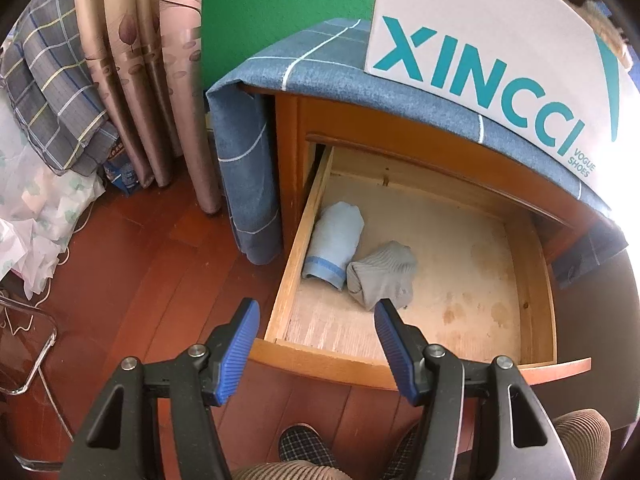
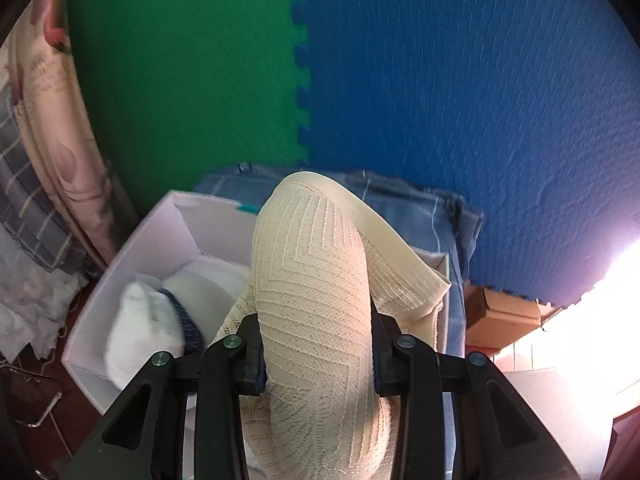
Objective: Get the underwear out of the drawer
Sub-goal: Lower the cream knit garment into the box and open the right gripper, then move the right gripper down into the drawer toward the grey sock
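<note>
The wooden drawer of the bedside cabinet stands pulled out. Inside it lie a rolled light-blue underwear at the left wall and a crumpled grey underwear beside it. My left gripper hovers open above the drawer's front, its blue pads apart with nothing between them. In the right wrist view, my right gripper is shut on a cream patterned underwear, held up above a white shoe box. White and dark rolled garments lie in that box.
The white box with teal lettering sits on a blue checked cloth over the cabinet top. Curtains and bedding stand at the left on the wood floor. A person's slipper shows below. Green and blue foam mats cover the wall.
</note>
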